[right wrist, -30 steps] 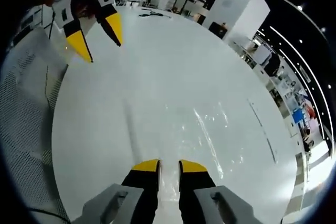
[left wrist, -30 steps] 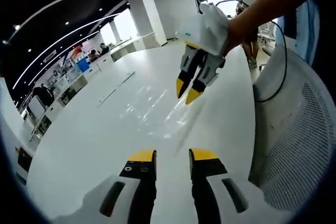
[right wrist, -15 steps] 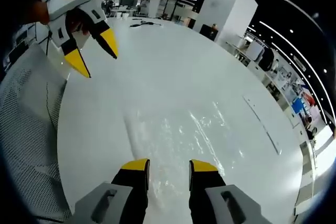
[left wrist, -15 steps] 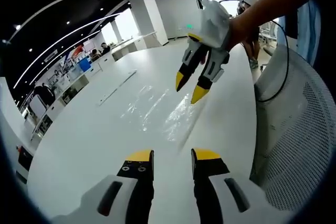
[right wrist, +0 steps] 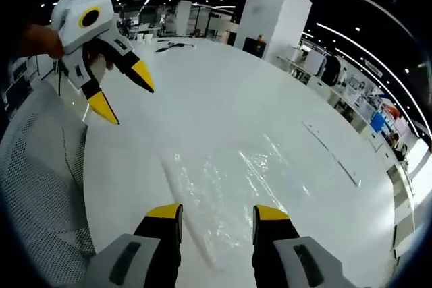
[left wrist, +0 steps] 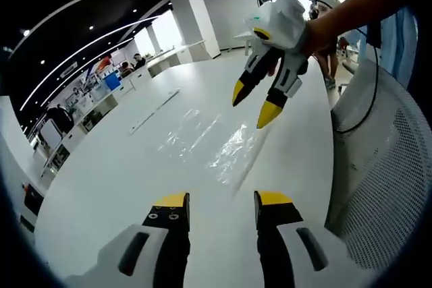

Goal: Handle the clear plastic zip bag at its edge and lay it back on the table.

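From the left gripper view I see my left gripper (left wrist: pixel 220 200) low over the white table (left wrist: pixel 108 173), its two yellow-tipped jaws standing apart with nothing between them. The bag (left wrist: pixel 216 143) lies flat on the table just ahead of those jaws, clear and crinkled, catching glare along its creases; its near edge runs as a pale strip toward the gap between my jaws without touching either one. Above the far side of the bag hangs my right gripper (left wrist: pixel 254 104), held by a hand (left wrist: pixel 317 28), jaws spread and pointing down at the table, clear of the plastic. A mesh chair back (left wrist: pixel 385 180) sits at the right of this view with a black cable (left wrist: pixel 368 65) draped over it. From the right gripper view, my right gripper (right wrist: pixel 217 212) shows its jaws wide apart and holding nothing, with the bag (right wrist: pixel 223 183) spread on the table (right wrist: pixel 223 92) directly in front of them, its edge strip running between the tips. The left gripper (right wrist: pixel 128 96) hovers up at the left, jaws open, above the table beside the chair (right wrist: pixel 40 187).
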The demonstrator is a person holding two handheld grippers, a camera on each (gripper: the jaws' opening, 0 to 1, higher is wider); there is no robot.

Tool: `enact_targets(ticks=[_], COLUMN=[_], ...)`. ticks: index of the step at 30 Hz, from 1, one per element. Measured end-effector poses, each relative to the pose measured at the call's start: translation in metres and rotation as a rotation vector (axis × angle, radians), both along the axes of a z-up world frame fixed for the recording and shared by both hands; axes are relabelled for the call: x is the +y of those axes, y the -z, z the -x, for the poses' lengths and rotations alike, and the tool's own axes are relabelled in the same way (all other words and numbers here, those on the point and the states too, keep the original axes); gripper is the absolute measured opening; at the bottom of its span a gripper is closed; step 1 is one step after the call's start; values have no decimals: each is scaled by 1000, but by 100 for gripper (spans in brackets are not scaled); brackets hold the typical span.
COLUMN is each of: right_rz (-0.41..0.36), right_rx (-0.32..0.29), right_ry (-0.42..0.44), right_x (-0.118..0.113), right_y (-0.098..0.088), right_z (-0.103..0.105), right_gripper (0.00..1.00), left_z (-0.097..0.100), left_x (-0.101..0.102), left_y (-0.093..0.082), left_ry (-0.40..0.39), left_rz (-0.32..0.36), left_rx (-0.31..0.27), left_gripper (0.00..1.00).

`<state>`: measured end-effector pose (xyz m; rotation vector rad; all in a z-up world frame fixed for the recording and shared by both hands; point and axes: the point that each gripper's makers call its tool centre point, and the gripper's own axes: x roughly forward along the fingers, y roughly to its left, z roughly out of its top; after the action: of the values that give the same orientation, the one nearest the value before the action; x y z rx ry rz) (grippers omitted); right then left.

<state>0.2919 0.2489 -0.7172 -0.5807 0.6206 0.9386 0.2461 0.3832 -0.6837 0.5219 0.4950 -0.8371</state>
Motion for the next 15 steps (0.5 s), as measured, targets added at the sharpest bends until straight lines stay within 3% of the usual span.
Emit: enact_targets(ticks=[10, 15], right_rz=[-78, -104], right_rx=[-3, -3], right_ry=[62, 94], right_x=[-3, -4], right_y=[-16, -19], right_z=[10, 11], right_gripper=[56, 74], left_z=[-2, -4], left_x=[4, 7], left_y=[5, 7], left_ry=[-57, -106], left_rz=[11, 34], left_rx=[24, 38], left_gripper=[58, 74])
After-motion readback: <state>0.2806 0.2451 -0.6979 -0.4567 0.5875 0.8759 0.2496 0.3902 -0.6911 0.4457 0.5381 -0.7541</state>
